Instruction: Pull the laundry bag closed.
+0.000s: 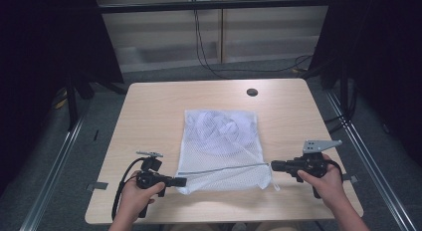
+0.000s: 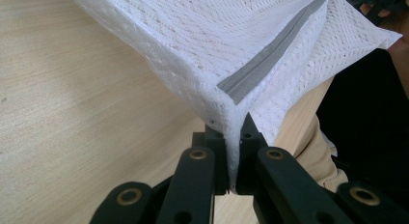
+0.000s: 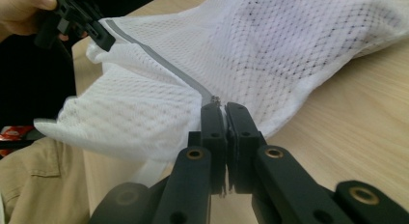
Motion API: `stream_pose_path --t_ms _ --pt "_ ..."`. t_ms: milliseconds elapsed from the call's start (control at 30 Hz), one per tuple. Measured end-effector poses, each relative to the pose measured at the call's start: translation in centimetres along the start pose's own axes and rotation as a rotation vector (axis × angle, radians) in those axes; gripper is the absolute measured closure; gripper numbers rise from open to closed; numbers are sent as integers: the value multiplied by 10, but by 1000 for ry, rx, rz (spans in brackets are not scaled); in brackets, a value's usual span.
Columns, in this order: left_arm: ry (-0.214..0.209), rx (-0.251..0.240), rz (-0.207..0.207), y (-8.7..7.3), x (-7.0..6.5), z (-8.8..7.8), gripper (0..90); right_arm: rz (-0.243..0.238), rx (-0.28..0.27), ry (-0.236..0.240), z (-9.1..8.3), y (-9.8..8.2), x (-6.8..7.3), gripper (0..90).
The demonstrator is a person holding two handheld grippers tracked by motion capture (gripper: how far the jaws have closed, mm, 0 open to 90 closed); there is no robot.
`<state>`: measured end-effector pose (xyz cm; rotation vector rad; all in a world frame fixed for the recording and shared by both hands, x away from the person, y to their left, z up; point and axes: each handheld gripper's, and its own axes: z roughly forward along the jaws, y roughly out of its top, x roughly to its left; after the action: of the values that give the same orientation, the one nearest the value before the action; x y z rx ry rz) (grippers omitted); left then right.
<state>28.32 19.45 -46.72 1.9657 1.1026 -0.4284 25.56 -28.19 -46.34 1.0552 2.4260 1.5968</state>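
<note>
The left gripper [image 2: 233,137] is pinching the mesh laundry bag [image 1: 221,146] at its grey zipper [image 2: 270,60] end; the right gripper [image 3: 224,113] is clamping what is probably the zipper pull [image 3: 216,100].

The white mesh bag [image 1: 221,149] lies in the middle of the light wooden table [image 1: 149,111], its long side running away from the person. It is made of fine netting, limp and slightly rumpled, and something pale seems to lie inside its far half, though the mesh blurs it too much to tell what. A grey zipper [image 1: 224,167] runs across the bag near its front edge, pulled into a taut, nearly straight line. The front part is lifted off the table and stretched between its two front corners, each of them pinched, while the far part rests flat on the wood. Below the zipper, a narrow strip of netting hangs loose.
</note>
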Motion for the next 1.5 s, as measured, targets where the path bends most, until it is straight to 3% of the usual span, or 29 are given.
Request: stream_pose_path --t_ms 600,700,800,933,1133,1200,1367,1500 --pt "8 1 15 1 -1 1 882 9 -13 5 -4 -2 -1 869" --pt "5 0 1 2 -1 2 882 7 -11 5 -5 -3 0 869" --pt "-8 10 13 2 -1 3 882 7 -16 5 -6 -3 0 869" --pt "-13 18 17 1 -1 4 865 -15 -23 3 -5 -3 1 869" --pt "-18 26 18 -3 -2 -1 622 -22 -25 2 -5 -4 0 868" --pt "-10 32 23 -5 -1 -3 609 -18 -25 6 -5 -4 -1 867" --pt "-20 25 41 -5 -2 -9 431 -21 -8 2 -1 -4 -2 866" --pt "-12 51 66 -5 0 -11 338 -35 14 20 1 -4 -1 866"
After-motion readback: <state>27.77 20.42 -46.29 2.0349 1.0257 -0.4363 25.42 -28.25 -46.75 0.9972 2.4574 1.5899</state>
